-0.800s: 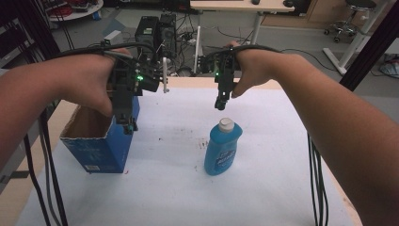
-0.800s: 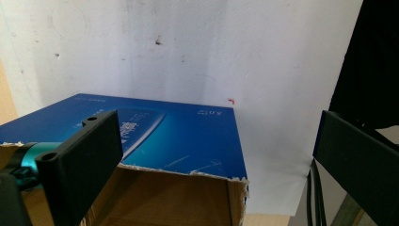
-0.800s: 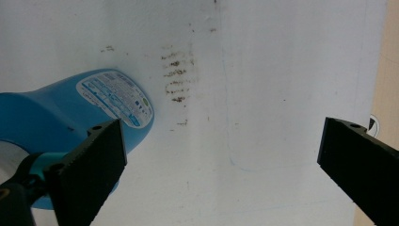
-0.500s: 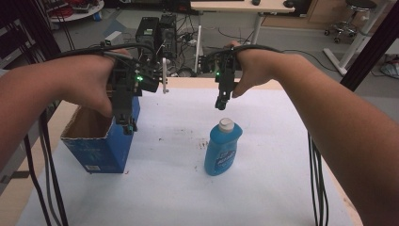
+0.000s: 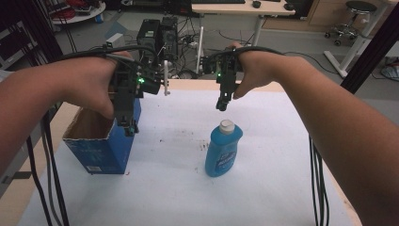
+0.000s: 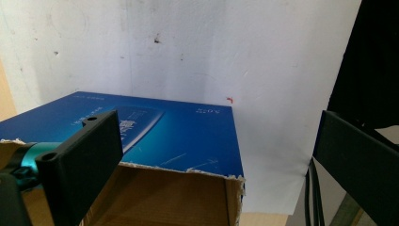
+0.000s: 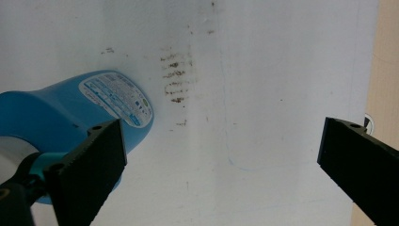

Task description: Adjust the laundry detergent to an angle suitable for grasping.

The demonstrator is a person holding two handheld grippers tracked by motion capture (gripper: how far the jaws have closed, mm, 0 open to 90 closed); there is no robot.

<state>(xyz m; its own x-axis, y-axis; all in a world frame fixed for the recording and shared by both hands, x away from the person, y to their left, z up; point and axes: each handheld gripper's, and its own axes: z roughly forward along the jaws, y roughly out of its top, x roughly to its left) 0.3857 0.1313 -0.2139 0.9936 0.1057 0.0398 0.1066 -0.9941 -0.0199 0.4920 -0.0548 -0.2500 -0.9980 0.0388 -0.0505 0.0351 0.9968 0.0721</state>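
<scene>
A blue bottle with a white cap stands upright near the middle of the white-covered table. My right gripper hangs just above and behind the cap, pointing down, with nothing between its jaws. In the right gripper view the bottle lies at lower left, beside the left jaw, and the right gripper is open wide. An open blue cardboard box stands at the left. My left gripper hovers over its right rim. In the left gripper view the box sits under the open, empty left gripper.
Brown stains mark the white sheet left of the bottle. Bare wood shows along the table's left edge. A computer tower and cables stand beyond the far edge. A black frame post rises at the right.
</scene>
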